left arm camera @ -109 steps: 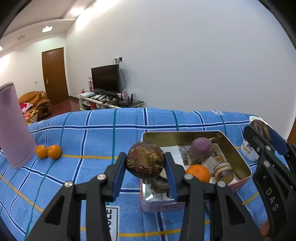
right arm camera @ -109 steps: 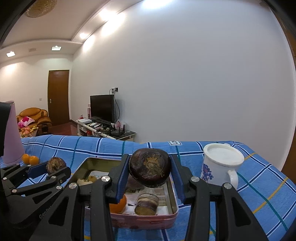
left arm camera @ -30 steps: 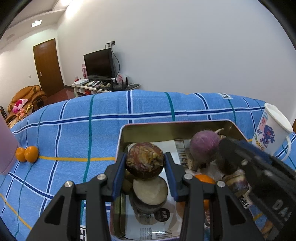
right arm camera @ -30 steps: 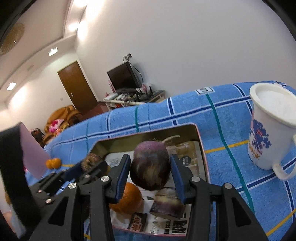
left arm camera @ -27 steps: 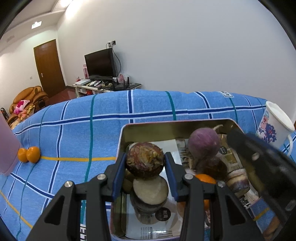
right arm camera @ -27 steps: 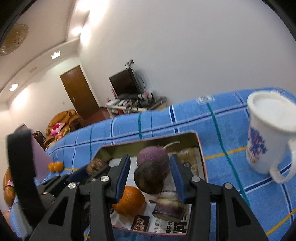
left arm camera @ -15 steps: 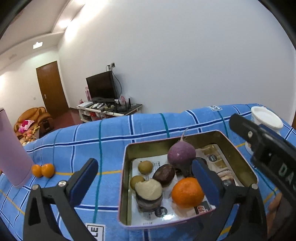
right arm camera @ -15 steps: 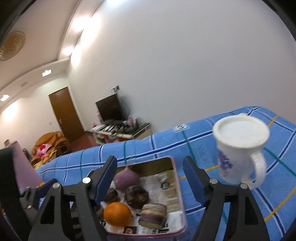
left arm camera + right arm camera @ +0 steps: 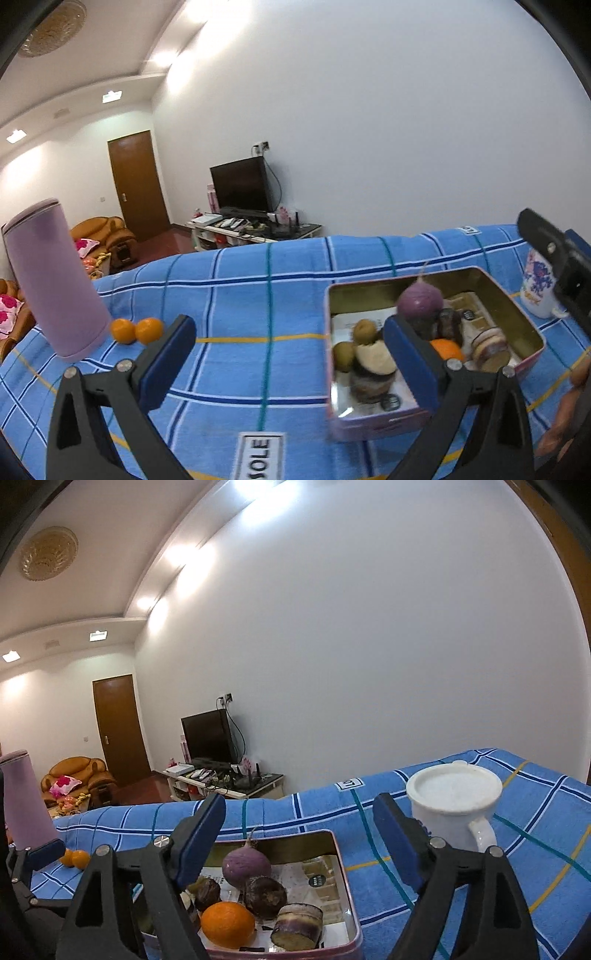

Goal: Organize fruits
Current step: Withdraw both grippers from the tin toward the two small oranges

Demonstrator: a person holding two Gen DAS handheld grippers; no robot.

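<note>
A pink-sided metal tin [image 9: 400, 287] [image 9: 340, 864] on the blue checked cloth holds a purple radish [image 9: 421, 304] [image 9: 245, 864], an orange [image 9: 446, 349] [image 9: 227, 925], two dark brown round fruits [image 9: 264, 891] [image 9: 207, 888], small brownish fruits [image 9: 364, 331] and cut pieces [image 9: 297, 926]. My left gripper [image 9: 286, 332] stands wide open and empty above the cloth, left of the tin. My right gripper [image 9: 297, 814] hangs over the tin's far rim, its jaws opening with nothing between them. Two small oranges [image 9: 136, 330] [image 9: 74, 858] lie on the cloth at the left.
A tall purple tumbler [image 9: 51, 277] [image 9: 22, 805] stands beside the small oranges. A white printed mug [image 9: 454, 801] [image 9: 537, 284] stands right of the tin. Beyond the cloth's far edge are a TV stand, a door and a sofa.
Both grippers let go of their dark fruits, which now lie in the tin, and both opened. Each drew back and rose; the left view has swung to the left.
</note>
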